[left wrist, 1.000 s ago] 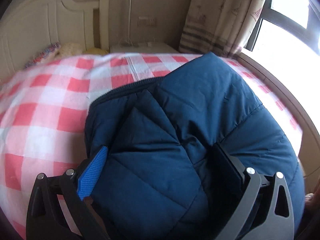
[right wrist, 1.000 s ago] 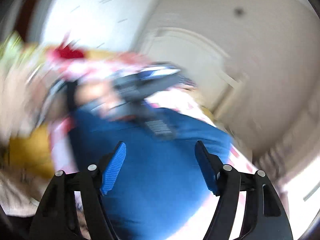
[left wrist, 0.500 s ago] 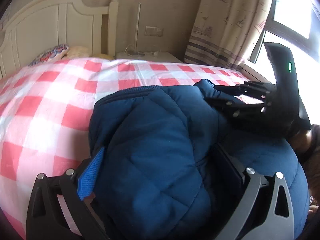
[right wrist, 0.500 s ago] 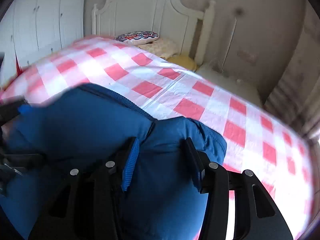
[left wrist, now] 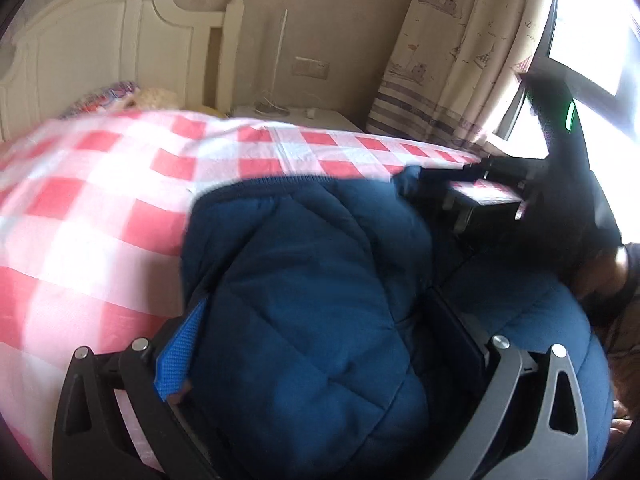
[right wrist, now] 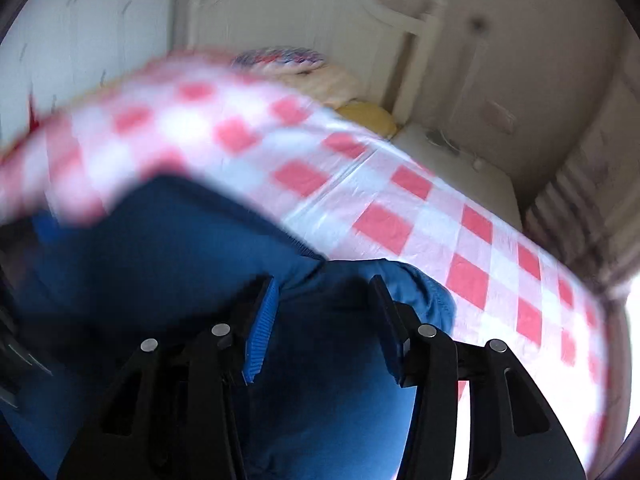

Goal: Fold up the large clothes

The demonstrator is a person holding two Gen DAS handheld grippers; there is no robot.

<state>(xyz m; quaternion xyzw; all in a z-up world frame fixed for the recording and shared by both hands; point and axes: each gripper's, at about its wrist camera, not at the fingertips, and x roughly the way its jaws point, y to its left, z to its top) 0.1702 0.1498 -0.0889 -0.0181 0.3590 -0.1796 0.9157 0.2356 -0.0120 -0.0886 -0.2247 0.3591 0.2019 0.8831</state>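
We've got both grippers (left wrist: 320,344) (right wrist: 324,328) pinching the jacket (left wrist: 312,300) mid-fold, next carrying it evenly over the bed (left wrist: 100,200).

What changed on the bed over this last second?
The right gripper swung in from the window side, and its jaws closed on a corner of the puffy navy quilted jacket. The left gripper stayed clamped on the jacket's bulk on the red-and-white checked bedspread.

Navy blue quilted jacket (left wrist: 312,300) fills the lower middle between my bright blue pads (left wrist: 178,354). Red-and-white checked bedspread (left wrist: 100,208) across the left, cream-white headboard (left wrist: 100,48) upper left, beige curtain (left wrist: 452,52) with grey stripes upper right, yellow cushion (right wrist: 368,118) at centre top.
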